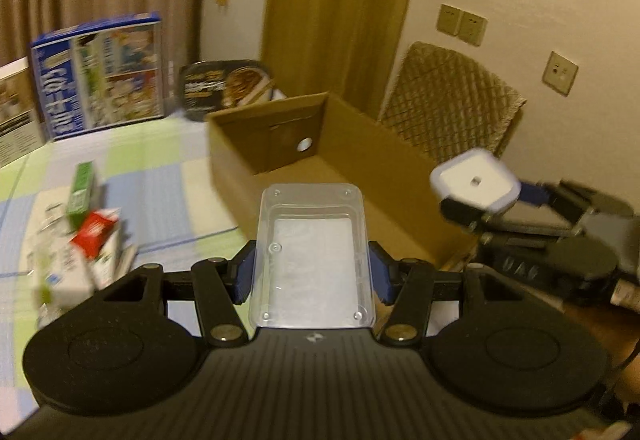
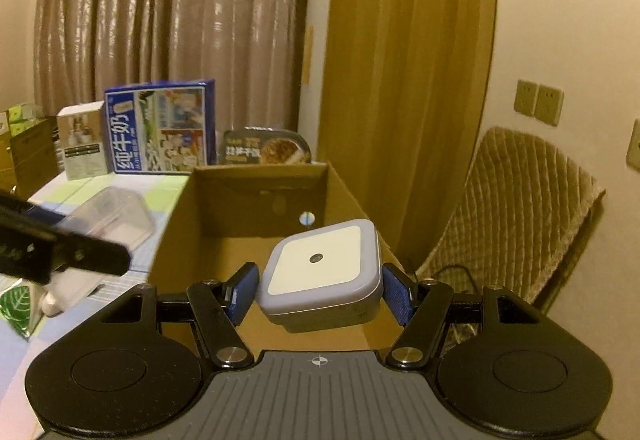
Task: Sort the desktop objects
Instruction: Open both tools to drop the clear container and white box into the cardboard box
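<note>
My left gripper (image 1: 310, 272) is shut on a clear plastic box (image 1: 312, 252), held in the air at the near left edge of an open cardboard box (image 1: 360, 168). My right gripper (image 2: 320, 290) is shut on a white square device with a lilac rim (image 2: 322, 272), held over the near end of the cardboard box (image 2: 224, 216). In the left wrist view the right gripper (image 1: 480, 200) with that device (image 1: 474, 186) hangs at the carton's right side. In the right wrist view the clear box (image 2: 110, 222) and a left finger (image 2: 72, 254) show at the left.
Small cartons, one red-and-white (image 1: 96, 232) and one green (image 1: 82, 188), lie on the checked tablecloth (image 1: 160, 176). A blue milk carton box (image 2: 160, 128), a beige box (image 2: 82, 144) and a black food tray (image 2: 266, 148) stand at the back. A wicker chair (image 2: 516, 208) is right of the carton.
</note>
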Action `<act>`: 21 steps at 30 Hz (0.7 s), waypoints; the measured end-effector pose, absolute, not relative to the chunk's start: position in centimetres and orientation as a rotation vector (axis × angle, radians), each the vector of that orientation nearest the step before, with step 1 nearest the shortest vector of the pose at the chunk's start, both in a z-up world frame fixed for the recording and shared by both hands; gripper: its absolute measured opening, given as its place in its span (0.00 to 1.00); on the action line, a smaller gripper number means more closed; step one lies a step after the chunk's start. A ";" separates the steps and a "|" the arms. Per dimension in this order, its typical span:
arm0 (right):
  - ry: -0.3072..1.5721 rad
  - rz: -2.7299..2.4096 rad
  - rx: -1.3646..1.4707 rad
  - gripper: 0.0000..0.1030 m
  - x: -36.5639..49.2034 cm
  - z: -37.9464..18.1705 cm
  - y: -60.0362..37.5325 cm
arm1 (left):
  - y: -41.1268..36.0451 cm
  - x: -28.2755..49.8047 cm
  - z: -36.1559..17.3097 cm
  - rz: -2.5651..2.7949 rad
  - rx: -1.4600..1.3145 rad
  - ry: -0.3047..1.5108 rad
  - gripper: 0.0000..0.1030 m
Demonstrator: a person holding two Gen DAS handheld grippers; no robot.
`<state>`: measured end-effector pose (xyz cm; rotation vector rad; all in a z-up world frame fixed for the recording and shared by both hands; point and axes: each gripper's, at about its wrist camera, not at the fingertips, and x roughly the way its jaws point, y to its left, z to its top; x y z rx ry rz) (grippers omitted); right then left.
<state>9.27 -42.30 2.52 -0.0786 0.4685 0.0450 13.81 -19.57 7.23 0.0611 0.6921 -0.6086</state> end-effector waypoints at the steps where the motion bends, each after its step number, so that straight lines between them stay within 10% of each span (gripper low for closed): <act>1: 0.473 0.043 -0.077 0.61 9.3 2.2 -42.7 | -20.5 14.3 7.2 -0.616 0.066 0.692 0.50; 21: 0.527 0.066 -0.050 0.62 11.6 0.3 -43.6 | -25.6 19.0 4.7 -0.650 0.026 0.757 0.61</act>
